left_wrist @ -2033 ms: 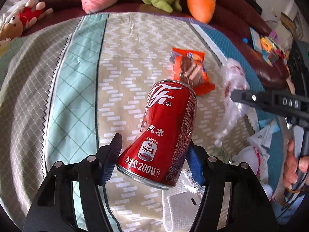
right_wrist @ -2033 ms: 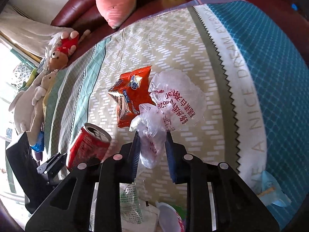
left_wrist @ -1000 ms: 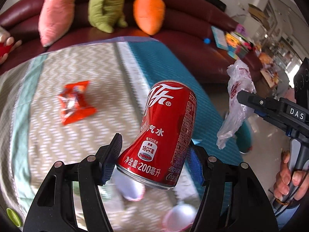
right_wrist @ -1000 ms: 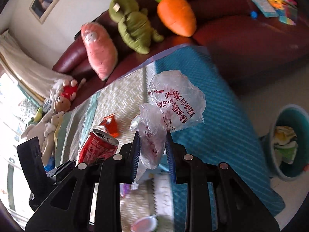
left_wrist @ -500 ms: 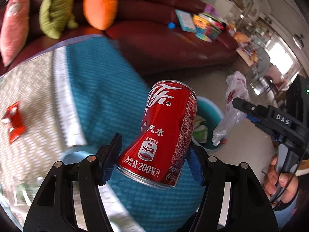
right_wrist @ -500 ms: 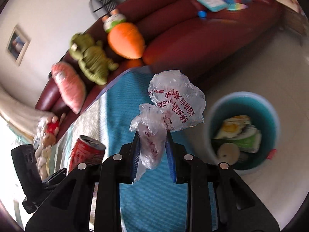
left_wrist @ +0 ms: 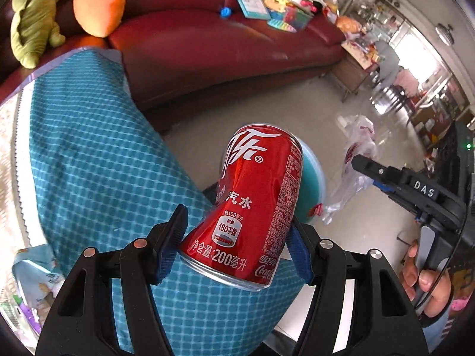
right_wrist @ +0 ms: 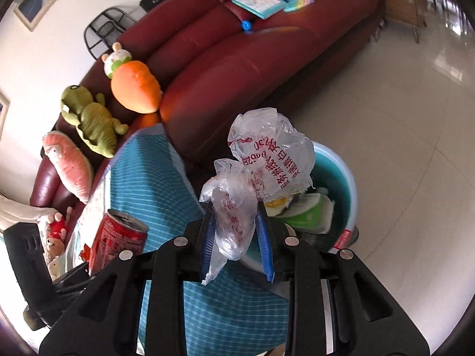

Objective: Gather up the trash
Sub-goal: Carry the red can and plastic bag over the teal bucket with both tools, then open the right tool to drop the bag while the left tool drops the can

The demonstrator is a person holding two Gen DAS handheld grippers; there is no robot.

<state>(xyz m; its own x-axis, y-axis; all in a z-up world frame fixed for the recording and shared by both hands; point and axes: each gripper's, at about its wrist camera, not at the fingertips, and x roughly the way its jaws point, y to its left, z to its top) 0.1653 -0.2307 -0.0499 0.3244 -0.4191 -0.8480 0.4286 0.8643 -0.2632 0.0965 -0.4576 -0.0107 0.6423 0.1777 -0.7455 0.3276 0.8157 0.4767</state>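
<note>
Red can point(left_wrist: 252, 207) being clenched in left claw point(left_wrist: 234, 237), plastic bag point(right_wrist: 261, 172) being pinched in right claw point(right_wrist: 236, 237), both near teal bin point(right_wrist: 335, 175). Both being best brought over bin rim before release.

Right gripper point(right_wrist: 236, 243) pinches a crumpled clear plastic bag point(right_wrist: 268, 160) with red print; bag bulges up and right above the blue pads point(right_wrist: 265, 244). Behind the bag, on the pale tile floor point(right_wrist: 400, 136), a teal bin point(right_wrist: 341, 175) holds green and white scraps. Near left, a red can point(right_wrist: 117, 246) with open top, held in the left gripper point(right_wrist: 74, 276), over teal checked cloth point(right_wrist: 148, 184). Far side: maroon sofa point(right_wrist: 237, 59) with orange carrot plush point(right_wrist: 135, 87), green plush point(right_wrist: 92, 118), pink plush point(right_wrist: 69, 164).
</note>
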